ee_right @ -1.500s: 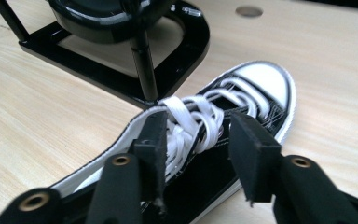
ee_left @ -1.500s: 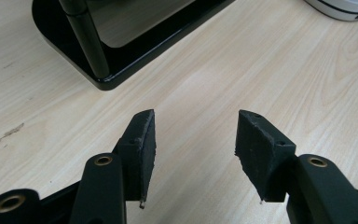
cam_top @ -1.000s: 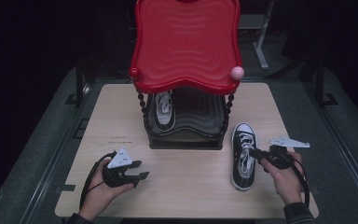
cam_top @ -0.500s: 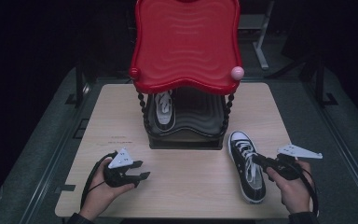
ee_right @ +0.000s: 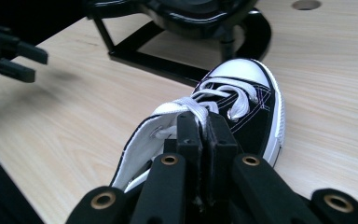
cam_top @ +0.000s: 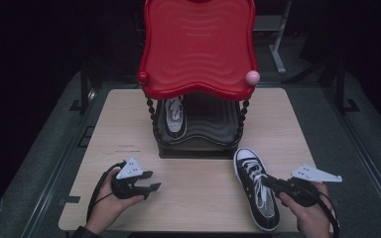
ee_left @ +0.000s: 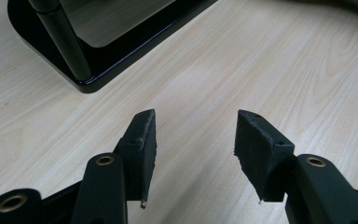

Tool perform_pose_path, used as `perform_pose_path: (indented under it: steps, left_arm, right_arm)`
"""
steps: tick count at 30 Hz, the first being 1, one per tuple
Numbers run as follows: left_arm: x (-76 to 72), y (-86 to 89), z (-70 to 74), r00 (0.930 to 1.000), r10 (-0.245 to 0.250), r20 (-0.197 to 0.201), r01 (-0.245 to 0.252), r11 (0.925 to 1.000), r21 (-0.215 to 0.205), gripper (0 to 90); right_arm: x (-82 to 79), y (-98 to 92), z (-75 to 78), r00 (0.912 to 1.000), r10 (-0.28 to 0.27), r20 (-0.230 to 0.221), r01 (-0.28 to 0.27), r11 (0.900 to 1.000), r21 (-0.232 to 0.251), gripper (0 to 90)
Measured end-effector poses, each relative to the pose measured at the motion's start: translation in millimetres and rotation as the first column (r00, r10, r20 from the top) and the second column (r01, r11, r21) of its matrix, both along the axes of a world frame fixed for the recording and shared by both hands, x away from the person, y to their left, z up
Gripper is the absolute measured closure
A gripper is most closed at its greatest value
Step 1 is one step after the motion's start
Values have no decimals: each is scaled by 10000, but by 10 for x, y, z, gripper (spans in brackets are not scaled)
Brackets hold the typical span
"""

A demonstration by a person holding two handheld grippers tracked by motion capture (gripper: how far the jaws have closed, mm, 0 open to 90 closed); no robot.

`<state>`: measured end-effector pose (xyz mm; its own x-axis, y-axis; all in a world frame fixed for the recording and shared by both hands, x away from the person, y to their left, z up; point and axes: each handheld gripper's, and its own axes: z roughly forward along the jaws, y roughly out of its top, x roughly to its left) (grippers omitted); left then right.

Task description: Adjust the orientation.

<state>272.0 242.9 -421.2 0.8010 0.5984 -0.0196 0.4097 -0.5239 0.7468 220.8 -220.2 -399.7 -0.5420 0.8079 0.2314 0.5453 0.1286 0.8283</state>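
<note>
A black-and-white high-top sneaker (cam_top: 250, 171) (ee_right: 249, 109) lies on the wooden table (cam_top: 198, 208) at the front right, toe toward the rack. My right gripper (cam_top: 268, 182) (ee_right: 204, 122) is shut on its upper edge beside the laces. A matching sneaker (cam_top: 174, 116) rests on the lower black shelf of a rack with a red wavy top (cam_top: 198, 49). At the front left my left gripper (cam_top: 151, 181) (ee_left: 196, 126) stands open just above bare wood with nothing between its jaws. It also appears at the left of the right gripper view (ee_right: 14, 53).
The rack's black base (ee_left: 93, 70) (ee_right: 177, 18) stands mid-table, just beyond both grippers. A pink ball (cam_top: 252, 77) caps the red top's right corner. Bare wood lies between the two hands. Dark floor surrounds the table.
My right gripper has pulled the sneaker toward the near edge of the table and slightly away from the rack. The left gripper has stayed where it was.
</note>
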Motion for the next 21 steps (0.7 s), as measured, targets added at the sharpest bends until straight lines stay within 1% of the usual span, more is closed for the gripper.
perform_pose_path:
  steps: [5, 6, 13, 15, 17, 21]
  left_arm:
    - [2, -2, -4, 10000, 5, -3, -5, 10000, -31, 482]
    - [0, -6, -5, 10000, 8, -13, -8, 10000, -20, 482]
    - [2, -4, 1, 10000, -35, -6, 35, 10000, 27, 482]
    - [0, -11, -1, 10000, -65, 2, 65, 10000, 7, 482]
    - [-1, -22, 0, 10000, -81, -4, 81, 10000, -5, 482]
    - [1, -40, -6, 9999, -135, -25, 135, 9999, 37, 482]
  right_arm:
    - [-6, 76, 6, 9997, 249, 10, -249, 9997, 45, 856]
    - [-11, 126, 13, 9993, 368, 22, -368, 9993, 45, 855]
    - [-55, 235, 24, 9977, 673, 55, -674, 9977, 72, 856]
    - [-42, 288, 22, 9964, 847, 72, -848, 9962, 173, 857]
    - [-18, 369, 22, 9944, 1053, 75, -1055, 9943, 171, 856]
    - [74, 576, 2, 9869, 1599, 196, -1601, 9871, 91, 857]
